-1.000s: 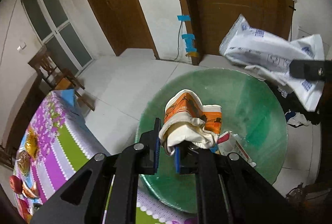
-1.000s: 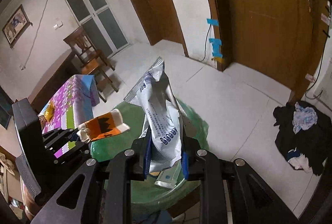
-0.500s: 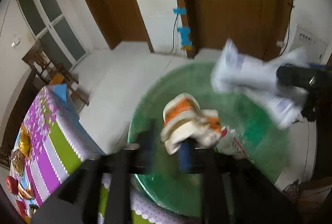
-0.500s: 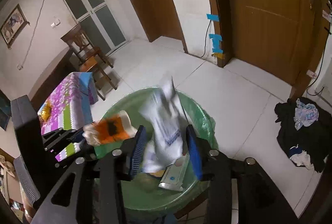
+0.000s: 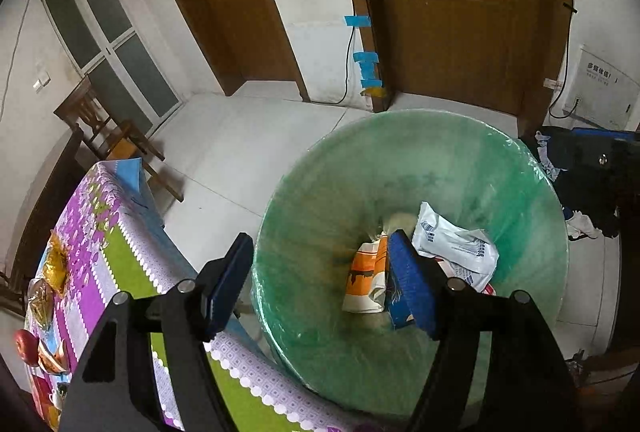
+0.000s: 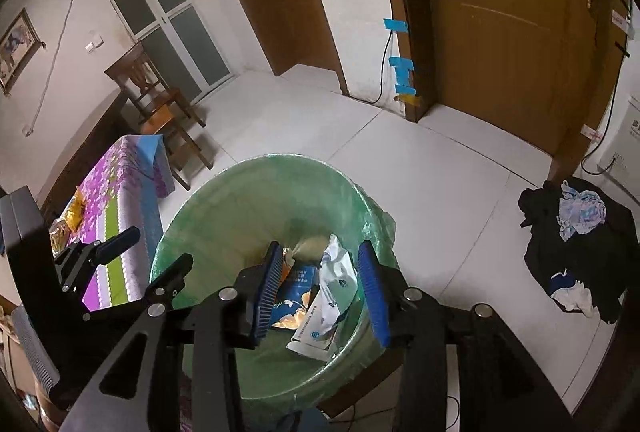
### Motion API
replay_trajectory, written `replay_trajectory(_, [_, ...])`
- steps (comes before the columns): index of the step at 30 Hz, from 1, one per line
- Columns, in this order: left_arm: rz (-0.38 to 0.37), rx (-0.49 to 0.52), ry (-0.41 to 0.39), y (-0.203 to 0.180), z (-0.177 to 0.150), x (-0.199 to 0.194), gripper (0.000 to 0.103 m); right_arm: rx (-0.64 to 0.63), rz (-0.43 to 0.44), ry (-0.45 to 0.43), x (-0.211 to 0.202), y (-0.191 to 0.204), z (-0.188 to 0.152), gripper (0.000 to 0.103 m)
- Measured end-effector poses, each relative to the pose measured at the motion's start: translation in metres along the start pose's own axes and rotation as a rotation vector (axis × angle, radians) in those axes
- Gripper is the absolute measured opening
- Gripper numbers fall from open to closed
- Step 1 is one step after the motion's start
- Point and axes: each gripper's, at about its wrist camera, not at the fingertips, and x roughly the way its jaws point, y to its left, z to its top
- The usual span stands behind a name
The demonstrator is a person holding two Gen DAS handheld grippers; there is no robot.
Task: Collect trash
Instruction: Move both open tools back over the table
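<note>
Both grippers are hanging over the bin (image 5: 472, 160), which is lined w/ a green bag, and both are pointing down into it. The left gripper (image 5: 320, 284) is opening its jaws at this moment; nothing is between them, the orange wrapper (image 5: 364, 280) is lying below at the bin bottom, not touched by the pads. The right gripper (image 6: 322, 292) is standing w/ jaws spread too, and the white pouch (image 6: 332, 296) is lying loose under it, apart from both pads. So both pieces of trash are sitting inside the bin, beside a blue packet (image 6: 294, 292) and some other scraps.

The grippers are staying above the rim, I think, b/c this way the pieces are falling straight to the bottom and not catching on the liner. The bin is standing just beside the table (image 5: 100, 244) w/ the purple-green cloth, probably so the way from table to bin is short. On the table, snack bags and an apple (image 5: 24, 346) are lying at the far left; whether they are trash, I cannot tell. This drop step looks done.
</note>
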Motion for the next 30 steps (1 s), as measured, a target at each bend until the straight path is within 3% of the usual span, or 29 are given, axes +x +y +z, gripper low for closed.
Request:
replay_trajectory(20, [0.025,0.006,-0.023,-0.003,-0.011,-0.013,0.068,-0.004,0.002,0.003,0.001,0.001,-0.007,0.042])
replay_trajectory(23, [0.016,-0.016,-0.028,0.002,-0.015,-0.016,0.077,-0.010,-0.008,-0.009,0.000,0.004,-0.008,0.043])
replay_trajectory(27, [-0.007,-0.034,-0.035,0.008,-0.021,-0.020,0.078,-0.033,-0.026,-0.029,-0.002,0.010,-0.009,0.050])
replay_trajectory(30, [-0.042,-0.066,-0.030,0.015,-0.027,-0.023,0.081,-0.046,-0.031,-0.051,-0.005,0.016,-0.011,0.062])
